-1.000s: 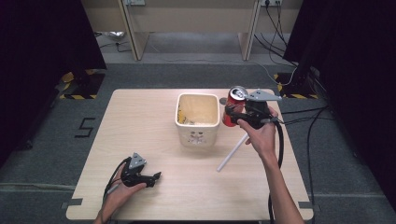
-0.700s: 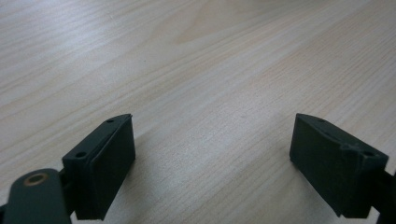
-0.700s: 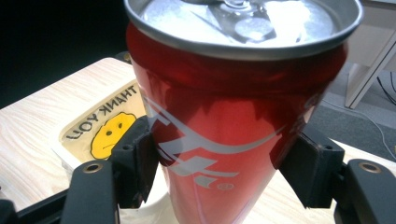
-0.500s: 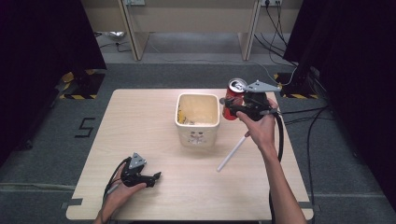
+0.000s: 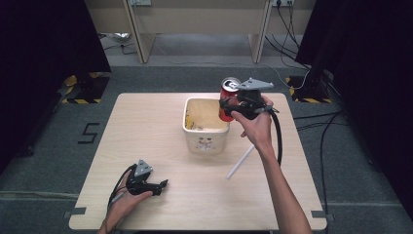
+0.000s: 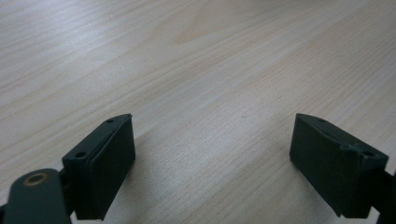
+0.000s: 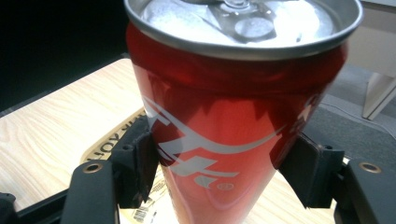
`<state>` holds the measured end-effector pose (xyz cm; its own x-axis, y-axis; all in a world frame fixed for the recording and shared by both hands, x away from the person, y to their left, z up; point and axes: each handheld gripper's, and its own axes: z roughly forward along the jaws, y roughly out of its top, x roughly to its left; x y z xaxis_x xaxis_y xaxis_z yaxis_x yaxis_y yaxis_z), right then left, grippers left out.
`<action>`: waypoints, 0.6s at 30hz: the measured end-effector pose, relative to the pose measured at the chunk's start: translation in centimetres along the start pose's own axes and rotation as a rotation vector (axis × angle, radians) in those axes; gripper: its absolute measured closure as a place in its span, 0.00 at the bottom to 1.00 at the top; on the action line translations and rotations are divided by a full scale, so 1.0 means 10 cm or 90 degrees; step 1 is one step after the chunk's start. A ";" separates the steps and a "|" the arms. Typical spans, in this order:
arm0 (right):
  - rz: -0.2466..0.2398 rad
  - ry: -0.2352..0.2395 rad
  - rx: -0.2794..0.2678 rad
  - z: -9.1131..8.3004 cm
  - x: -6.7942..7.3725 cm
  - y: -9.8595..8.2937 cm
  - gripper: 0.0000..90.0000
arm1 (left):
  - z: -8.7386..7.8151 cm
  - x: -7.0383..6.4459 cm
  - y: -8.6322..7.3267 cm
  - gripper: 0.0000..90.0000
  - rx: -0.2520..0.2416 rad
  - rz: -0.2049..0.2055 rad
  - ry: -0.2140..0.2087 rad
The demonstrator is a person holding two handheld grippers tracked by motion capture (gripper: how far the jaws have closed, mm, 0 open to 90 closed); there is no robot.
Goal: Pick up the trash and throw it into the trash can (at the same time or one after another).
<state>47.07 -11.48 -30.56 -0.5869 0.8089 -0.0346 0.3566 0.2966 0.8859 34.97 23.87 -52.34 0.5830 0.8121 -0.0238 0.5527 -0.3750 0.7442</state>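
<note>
A red drink can (image 5: 227,98) with a silver top hangs in the air over the right rim of a cream-coloured tub (image 5: 206,141). My right gripper (image 5: 228,108) is shut on the red can (image 7: 224,140), one jaw on each side of its lower body; the can is upright, tilted a little. The tub stands in the middle of the wooden table (image 5: 146,122). Near the table's front left my left gripper (image 5: 163,184) rests low, held by a hand. In the left gripper view my left gripper (image 6: 212,156) stands open with bare wood between its jaws.
A white straw-like stick (image 5: 240,161) lies on the table to the right of the tub. Cables run along the floor on the right. Desk legs (image 5: 139,36) stand beyond the table's far edge. Black curtains hang on both sides.
My right gripper has carried the red can up and to the left, from beside the tub's right side to above its rim. The left gripper has stayed still.
</note>
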 end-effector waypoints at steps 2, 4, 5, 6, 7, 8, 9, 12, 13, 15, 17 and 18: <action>-0.004 0.005 0.003 0.06 0.04 0.02 0.38 | 0.00 0.00 0.00 0.15 -0.001 0.000 0.001; -0.006 0.008 0.004 0.08 0.05 0.04 0.38 | 0.00 0.00 0.00 0.15 -0.001 0.000 0.001; -0.008 0.015 0.007 0.14 0.09 0.05 0.38 | 0.00 0.00 0.00 0.15 0.000 0.001 0.001; -0.006 0.017 0.008 0.17 0.11 0.06 0.38 | 0.00 0.00 0.00 0.15 0.000 0.001 0.001; -0.008 0.020 0.012 0.20 0.12 0.06 0.38 | 0.00 0.00 0.00 0.15 0.000 0.001 0.001; -0.009 0.022 0.014 0.23 0.13 0.07 0.38 | 0.00 0.00 0.00 0.15 0.000 0.002 0.000; -0.008 0.026 0.014 0.26 0.14 0.07 0.38 | 0.00 0.00 0.00 0.15 0.000 0.001 0.000; -0.007 0.033 0.020 0.32 0.17 0.06 0.38 | 0.00 0.00 0.00 0.15 0.000 0.001 0.000; -0.008 0.037 0.026 0.40 0.20 0.06 0.38 | 0.00 0.00 0.00 0.15 0.000 0.001 0.000; -0.010 0.038 0.027 0.42 0.20 0.05 0.38 | 0.00 0.00 0.00 0.15 0.000 0.001 0.000; -0.010 0.044 0.033 0.49 0.22 0.04 0.38 | 0.00 0.00 0.00 0.15 0.000 0.001 0.000; -0.008 0.047 0.037 0.50 0.23 0.03 0.38 | 0.00 0.00 0.00 0.15 0.000 0.001 0.000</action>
<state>49.47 -6.94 -32.71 -0.6428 0.7660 -0.0090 0.3890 0.3365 0.8576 34.97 23.88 -52.34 0.5834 0.8119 -0.0223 0.5519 -0.3761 0.7443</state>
